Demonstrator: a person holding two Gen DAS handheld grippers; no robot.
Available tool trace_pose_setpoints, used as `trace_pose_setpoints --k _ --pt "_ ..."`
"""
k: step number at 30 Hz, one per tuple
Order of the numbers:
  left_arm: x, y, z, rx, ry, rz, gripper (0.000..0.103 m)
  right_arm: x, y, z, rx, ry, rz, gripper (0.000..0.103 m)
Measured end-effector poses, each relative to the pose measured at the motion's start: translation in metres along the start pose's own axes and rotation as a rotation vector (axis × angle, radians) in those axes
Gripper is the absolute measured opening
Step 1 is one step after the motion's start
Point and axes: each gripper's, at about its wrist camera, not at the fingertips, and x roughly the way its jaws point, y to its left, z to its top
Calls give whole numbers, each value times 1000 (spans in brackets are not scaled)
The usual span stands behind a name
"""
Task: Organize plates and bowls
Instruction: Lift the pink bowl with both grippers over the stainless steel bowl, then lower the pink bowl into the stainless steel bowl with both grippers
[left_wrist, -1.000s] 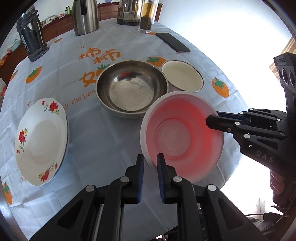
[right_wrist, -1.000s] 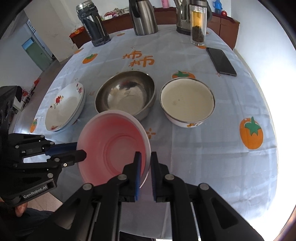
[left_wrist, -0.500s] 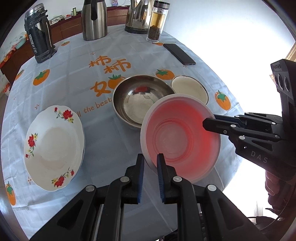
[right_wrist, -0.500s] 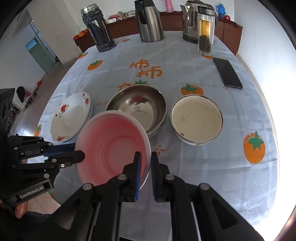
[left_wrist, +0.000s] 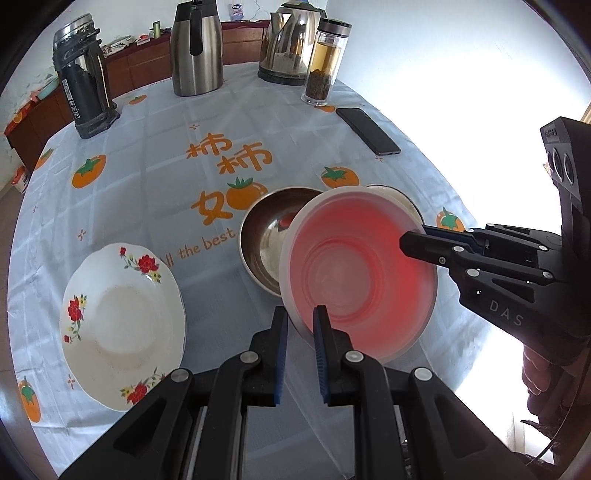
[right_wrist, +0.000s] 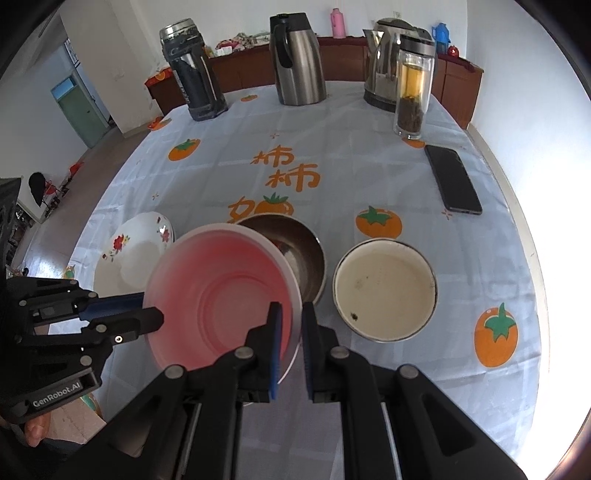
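Note:
A translucent pink bowl hangs tilted above the table, held by its rim from two sides. My left gripper is shut on its near-left rim, and my right gripper is shut on the opposite rim. Each gripper shows in the other's view: the right gripper and the left gripper. Below the pink bowl sits a steel bowl, partly covered by it. A white enamel bowl stands to the right. A floral plate lies to the left.
At the far side of the tablecloth stand a dark thermos, a steel jug, a kettle and a glass tea bottle. A black phone lies at the right. A hand holds the right gripper.
Both grippers have risen and drawn back with the pink bowl between them. The table's things look smaller, and the pink bowl now overlaps the steel bowl more.

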Motion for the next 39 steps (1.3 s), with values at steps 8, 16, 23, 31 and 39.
trace_pose_setpoints --k 8,16,23,31,39 --pt "5 3 18 -2 -13 17 16 13 -3 21 -36 7 -32 10" --pt "19 7 35 -22 4 28 16 31 -9 40 -60 26 -58 10" --pt "32 12 38 -41 24 43 16 49 -10 49 -87 62 -66 11" --pt "47 15 36 -56 59 40 16 65 -8 53 -122 104 -80 11" --pt "58 18 31 -83 92 21 16 76 -9 52 -140 140 -83 11"
